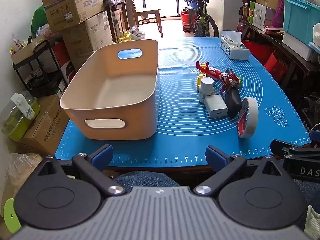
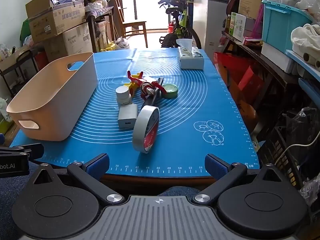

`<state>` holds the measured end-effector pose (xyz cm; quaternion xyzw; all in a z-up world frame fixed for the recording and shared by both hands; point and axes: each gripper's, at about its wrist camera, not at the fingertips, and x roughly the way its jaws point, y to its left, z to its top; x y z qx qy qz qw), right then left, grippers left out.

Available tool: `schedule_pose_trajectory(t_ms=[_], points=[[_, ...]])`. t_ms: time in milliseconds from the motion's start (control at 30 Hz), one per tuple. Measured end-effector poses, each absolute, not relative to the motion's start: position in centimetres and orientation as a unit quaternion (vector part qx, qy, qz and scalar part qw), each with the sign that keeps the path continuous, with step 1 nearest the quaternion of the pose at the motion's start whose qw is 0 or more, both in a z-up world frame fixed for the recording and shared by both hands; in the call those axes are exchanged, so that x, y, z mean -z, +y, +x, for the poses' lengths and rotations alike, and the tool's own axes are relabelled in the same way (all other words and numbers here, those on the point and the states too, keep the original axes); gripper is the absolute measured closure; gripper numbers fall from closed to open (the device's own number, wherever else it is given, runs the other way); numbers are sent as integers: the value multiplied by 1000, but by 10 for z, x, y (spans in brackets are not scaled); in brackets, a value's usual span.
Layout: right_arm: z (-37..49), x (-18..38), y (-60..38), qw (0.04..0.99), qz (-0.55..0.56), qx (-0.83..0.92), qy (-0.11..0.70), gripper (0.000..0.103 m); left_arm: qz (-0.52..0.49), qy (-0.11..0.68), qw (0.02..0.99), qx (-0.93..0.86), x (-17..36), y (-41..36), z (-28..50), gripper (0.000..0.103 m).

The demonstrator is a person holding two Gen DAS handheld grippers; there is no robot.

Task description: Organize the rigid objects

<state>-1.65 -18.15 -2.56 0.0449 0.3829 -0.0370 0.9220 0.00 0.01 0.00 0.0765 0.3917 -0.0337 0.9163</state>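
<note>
An empty beige bin [image 1: 112, 92] [image 2: 50, 100] stands on the left of the blue mat [image 1: 180, 124] [image 2: 180, 120]. To its right lies a cluster: an upright roll of white tape [image 1: 248, 117] [image 2: 146, 129], a white charger block [image 1: 216, 108] [image 2: 128, 116], a white pill bottle [image 1: 206, 89] [image 2: 124, 96], a red figure toy [image 1: 218, 76] [image 2: 148, 85], a black object [image 1: 234, 100], a yellow toy [image 2: 131, 85] and a green tin [image 2: 170, 91]. My left gripper [image 1: 159, 156] and right gripper [image 2: 157, 165] are open and empty at the mat's near edge.
A tissue box [image 1: 235, 49] [image 2: 190, 59] sits at the mat's far right. Cardboard boxes [image 1: 74, 8] stack left of the table, a bicycle [image 1: 200, 18] stands behind it, and shelves with a teal crate [image 2: 282, 26] line the right.
</note>
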Motion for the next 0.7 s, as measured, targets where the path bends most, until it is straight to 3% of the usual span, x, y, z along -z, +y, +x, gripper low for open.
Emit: schedule_pose_trajectory(t_ms=[700], points=[[-15, 28, -184, 921, 49, 36, 386, 3, 77, 395, 915, 34, 5, -1, 0, 5]])
